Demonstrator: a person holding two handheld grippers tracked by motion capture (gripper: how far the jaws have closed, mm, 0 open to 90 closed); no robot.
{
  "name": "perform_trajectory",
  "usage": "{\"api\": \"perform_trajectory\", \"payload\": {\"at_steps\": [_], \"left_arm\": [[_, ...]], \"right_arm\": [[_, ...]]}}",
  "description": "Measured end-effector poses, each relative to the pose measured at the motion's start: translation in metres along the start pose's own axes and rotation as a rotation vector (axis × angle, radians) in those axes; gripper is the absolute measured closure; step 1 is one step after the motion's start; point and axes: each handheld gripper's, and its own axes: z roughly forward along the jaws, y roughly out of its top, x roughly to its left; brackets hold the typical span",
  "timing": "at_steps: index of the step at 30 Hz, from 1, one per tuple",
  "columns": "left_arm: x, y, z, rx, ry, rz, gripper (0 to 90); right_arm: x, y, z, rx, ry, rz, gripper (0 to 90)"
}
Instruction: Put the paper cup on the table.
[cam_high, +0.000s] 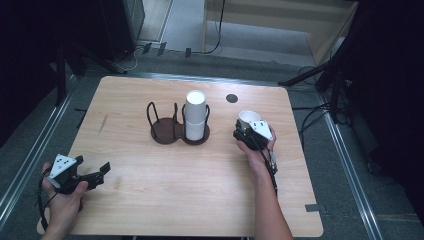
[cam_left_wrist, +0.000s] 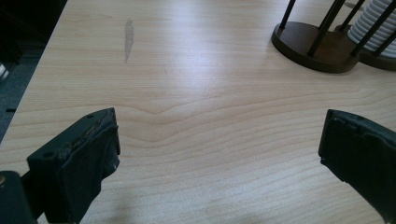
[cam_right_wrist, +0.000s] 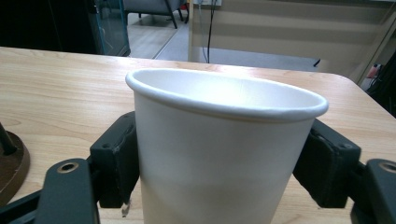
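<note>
A white paper cup (cam_right_wrist: 219, 154) stands upright on the bench (cam_high: 165, 200), right of the dark holder (cam_high: 175, 132) with its cup stack (cam_high: 195, 114). The right tool (cam_high: 248, 126) brackets the cup, pads at its sides. The left tool (cam_high: 102, 170) rests wide apart, holding nothing.

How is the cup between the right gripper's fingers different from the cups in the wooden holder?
The single cup stands alone on the bare table, mouth up, between the right gripper fingers; the stacked cups sit upside down, nested.
The single cup is lower; the stack rises above the holder rods.
Both are plain white paper cups.
</note>
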Motion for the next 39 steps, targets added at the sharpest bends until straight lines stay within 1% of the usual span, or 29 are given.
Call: {"api": "perform_trajectory", "payload": {"at_steps": [2, 4, 7, 12, 13, 15, 17, 19, 20, 21, 24, 27, 30, 34, 39], "left_arm": [[-0.001, 0.0, 0.0, 0.005, 0.003, 0.016, 0.0], [-0.001, 0.0, 0.0, 0.005, 0.005, 0.019, 0.0], [-0.002, 0.0, 0.001, 0.008, 0.005, 0.019, 0.0], [-0.001, 0.0, 0.001, 0.012, 0.002, 0.017, 0.0], [-0.001, 0.0, 0.001, 0.01, -0.002, 0.018, 0.0], [-0.002, 0.0, 0.001, 0.007, -0.003, 0.021, 0.0], [-0.002, 0.0, 0.001, 0.008, -0.004, 0.024, 0.0], [-0.002, 0.0, 0.001, 0.008, -0.004, 0.024, 0.0], [-0.002, 0.0, 0.001, 0.008, -0.005, 0.024, 0.0], [-0.002, 0.0, 0.001, 0.005, -0.007, 0.024, 0.0], [-0.002, 0.001, 0.002, 0.004, -0.01, 0.03, 0.0], [-0.002, 0.001, 0.002, 0.004, -0.012, 0.032, 0.0], [-0.002, 0.001, 0.002, 0.001, -0.012, 0.031, 0.0], [-0.003, 0.001, 0.002, 0.001, -0.008, 0.033, 0.0], [-0.003, 0.001, 0.002, 0.0, -0.008, 0.036, 0.0]], "right_arm": [[-0.001, 0.0, -0.001, 0.008, 0.0, 0.0, 23.9], [-0.002, 0.0, -0.001, 0.01, 0.006, 0.003, 23.8], [-0.004, 0.0, -0.003, 0.017, 0.009, 0.012, 23.4], [-0.006, 0.0, -0.006, 0.023, 0.029, 0.024, 22.3], [-0.007, 0.001, -0.007, 0.021, 0.034, 0.02, 21.0], [-0.008, 0.003, -0.009, 0.018, 0.054, 0.029, 15.2], [-0.008, 0.004, -0.011, 0.019, 0.063, 0.029, 8.2], [-0.007, 0.004, -0.012, 0.018, 0.083, 0.023, 1.1], [-0.007, 0.005, -0.014, 0.015, 0.093, 0.014, 0.0], [-0.006, 0.005, -0.016, 0.012, 0.092, 0.014, 0.0], [-0.007, 0.011, -0.026, -0.015, 0.104, 0.019, 0.0], [-0.01, 0.016, -0.038, -0.03, 0.122, 0.026, 0.0], [-0.013, 0.019, -0.051, -0.051, 0.126, 0.013, 0.0], [-0.017, 0.019, -0.069, -0.075, 0.128, 0.019, 0.0], [-0.026, 0.014, -0.086, -0.08, 0.121, 0.035, 0.0]]}}
